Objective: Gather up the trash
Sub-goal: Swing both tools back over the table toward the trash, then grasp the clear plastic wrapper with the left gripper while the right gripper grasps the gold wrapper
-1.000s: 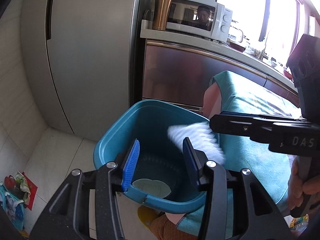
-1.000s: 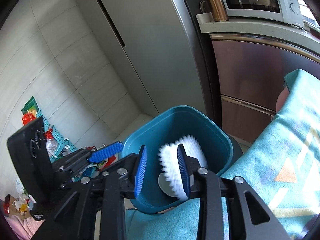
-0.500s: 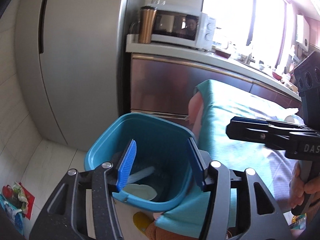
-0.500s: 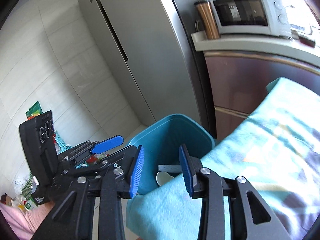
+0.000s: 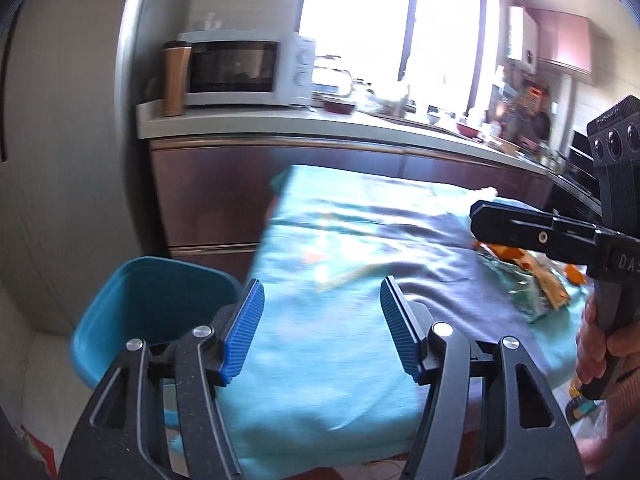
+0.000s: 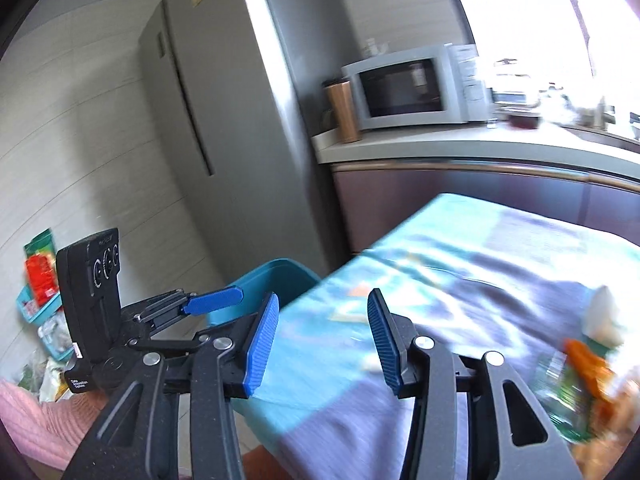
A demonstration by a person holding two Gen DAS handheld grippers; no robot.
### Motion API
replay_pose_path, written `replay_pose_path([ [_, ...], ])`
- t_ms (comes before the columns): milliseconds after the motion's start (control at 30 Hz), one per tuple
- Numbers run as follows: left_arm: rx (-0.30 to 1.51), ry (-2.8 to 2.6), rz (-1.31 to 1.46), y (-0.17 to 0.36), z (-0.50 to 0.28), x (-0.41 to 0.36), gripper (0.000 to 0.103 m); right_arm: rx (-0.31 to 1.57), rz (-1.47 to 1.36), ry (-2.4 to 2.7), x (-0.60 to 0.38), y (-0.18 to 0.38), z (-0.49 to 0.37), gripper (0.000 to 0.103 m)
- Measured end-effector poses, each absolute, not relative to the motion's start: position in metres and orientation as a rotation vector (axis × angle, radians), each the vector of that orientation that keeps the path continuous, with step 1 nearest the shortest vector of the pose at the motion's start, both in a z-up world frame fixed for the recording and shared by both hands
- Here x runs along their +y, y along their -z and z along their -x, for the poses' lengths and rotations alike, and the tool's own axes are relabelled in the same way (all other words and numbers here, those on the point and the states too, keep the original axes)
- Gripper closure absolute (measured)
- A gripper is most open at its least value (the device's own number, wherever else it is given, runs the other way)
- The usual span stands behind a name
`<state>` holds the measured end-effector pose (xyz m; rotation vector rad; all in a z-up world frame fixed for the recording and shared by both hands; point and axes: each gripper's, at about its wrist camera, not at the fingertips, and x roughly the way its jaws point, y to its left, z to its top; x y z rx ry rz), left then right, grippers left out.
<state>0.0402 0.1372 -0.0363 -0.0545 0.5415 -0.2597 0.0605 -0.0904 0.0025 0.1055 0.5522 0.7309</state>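
Note:
A blue trash bin (image 5: 148,304) stands on the floor at the left end of a table covered with a turquoise cloth (image 5: 340,248). It also shows in the right wrist view (image 6: 276,280). My left gripper (image 5: 322,328) is open and empty over the cloth's near edge. My right gripper (image 6: 320,340) is open and empty above the cloth; it shows in the left wrist view (image 5: 520,228). Crumpled wrappers with orange bits (image 5: 532,280) lie on the cloth at the right, blurred in the right wrist view (image 6: 580,384). A white scrap (image 6: 604,312) lies beside them.
A grey fridge (image 6: 224,128) stands behind the bin. A counter (image 5: 320,124) carries a microwave (image 5: 240,68) and a copper tumbler (image 5: 174,78). Packets and a small basket (image 6: 40,292) sit on the floor at the left.
The white paper my right gripper held has dropped into the bin. Both grippers have risen and swung right, from over the bin to over the cloth and toward the wrappers.

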Motion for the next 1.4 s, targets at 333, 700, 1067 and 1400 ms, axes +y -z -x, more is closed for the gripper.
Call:
replay_pose_path([
  [333, 0.578, 0.498, -0.023, 0.044, -0.041, 0.034, 0.042, 0.543, -0.188, -0.474, -0.198, 0.012, -0.028, 0.058],
  [700, 0.684, 0.677, -0.074, 0.064, -0.059, -0.043, 0.041, 0.612, -0.308, -0.234, -0.286, 0.052, -0.009, 0.055],
  [1067, 0.801, 0.756, -0.092, 0.078, -0.078, -0.088, 0.042, 0.676, -0.439, -0.224, -0.313, 0.086, -0.016, 0.044],
  [1400, 0.871, 0.814, -0.042, 0.088, -0.084, -0.100, 0.073, 0.702, -0.506, -0.295, -0.312, 0.096, -0.019, 0.037],
])
